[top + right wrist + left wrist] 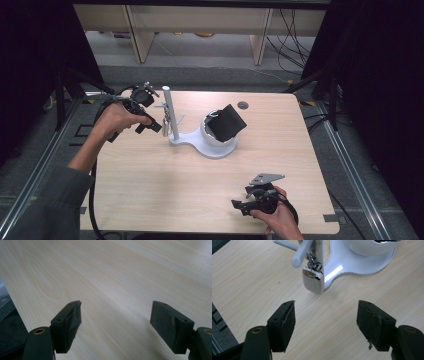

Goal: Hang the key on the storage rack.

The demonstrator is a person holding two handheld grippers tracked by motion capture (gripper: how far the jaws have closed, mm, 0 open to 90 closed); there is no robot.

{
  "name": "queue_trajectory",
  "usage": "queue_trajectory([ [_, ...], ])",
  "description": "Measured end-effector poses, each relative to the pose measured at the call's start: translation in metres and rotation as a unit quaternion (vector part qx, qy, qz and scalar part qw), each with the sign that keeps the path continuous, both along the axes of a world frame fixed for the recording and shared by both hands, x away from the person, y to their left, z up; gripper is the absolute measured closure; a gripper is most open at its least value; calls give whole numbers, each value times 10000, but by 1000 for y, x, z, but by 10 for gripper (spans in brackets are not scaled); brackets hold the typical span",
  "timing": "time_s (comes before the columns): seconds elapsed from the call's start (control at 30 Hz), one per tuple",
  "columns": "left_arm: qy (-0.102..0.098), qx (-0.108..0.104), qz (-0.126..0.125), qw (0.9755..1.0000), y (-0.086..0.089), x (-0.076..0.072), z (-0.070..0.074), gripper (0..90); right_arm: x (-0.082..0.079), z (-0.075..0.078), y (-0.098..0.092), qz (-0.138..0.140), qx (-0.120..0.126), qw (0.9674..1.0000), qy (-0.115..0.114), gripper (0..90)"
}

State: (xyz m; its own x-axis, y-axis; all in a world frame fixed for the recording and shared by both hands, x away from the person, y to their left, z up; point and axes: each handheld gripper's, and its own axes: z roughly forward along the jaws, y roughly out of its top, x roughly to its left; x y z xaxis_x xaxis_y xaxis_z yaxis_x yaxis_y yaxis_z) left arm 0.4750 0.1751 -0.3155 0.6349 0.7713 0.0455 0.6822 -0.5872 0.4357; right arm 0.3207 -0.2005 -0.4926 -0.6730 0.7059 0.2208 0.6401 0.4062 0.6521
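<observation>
A white stand (202, 144) with an upright post (166, 107) sits on the table's far half. From one of its side pegs (300, 253) a silver square tag (313, 281) hangs on a short chain. The same tag (165, 125) hangs just left of the post in the high view. My left gripper (155, 127) points at it from the left. In the left gripper view its jaws (325, 315) stand open, a little short of the tag, with nothing between them. My right gripper (237, 204) rests low near the table's front right, also open (116, 315) over bare wood.
A white bowl (212, 136) on the stand's base holds a tilted black square object (226, 122). A round cable hole (243, 105) is near the table's (165, 190) far edge. Black frames flank the table; shelving legs and floor cables lie beyond.
</observation>
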Motion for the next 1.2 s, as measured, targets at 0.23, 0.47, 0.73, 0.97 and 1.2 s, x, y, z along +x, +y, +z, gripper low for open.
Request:
queue_trajectory([
  [0.23,-41,-277,-47,9996,8,-13,-3,276,0,0,0,-21,-1,10000,7,258],
  [0.47,-59,-390,-204,9990,6,-27,-14,262,1,0,-2,-23,11,10000,12,258],
  [0.73,-105,-365,-436,9983,1,-51,-27,239,0,-2,1,-114,212,9996,-144,258],
  [0.97,-170,-570,-579,9965,-1,-68,-40,233,1,-1,0,10,8,10000,-40,258],
  [1.2,-173,-739,-773,9941,-3,-85,-58,227,1,0,0,-89,35,9999,34,258],
])
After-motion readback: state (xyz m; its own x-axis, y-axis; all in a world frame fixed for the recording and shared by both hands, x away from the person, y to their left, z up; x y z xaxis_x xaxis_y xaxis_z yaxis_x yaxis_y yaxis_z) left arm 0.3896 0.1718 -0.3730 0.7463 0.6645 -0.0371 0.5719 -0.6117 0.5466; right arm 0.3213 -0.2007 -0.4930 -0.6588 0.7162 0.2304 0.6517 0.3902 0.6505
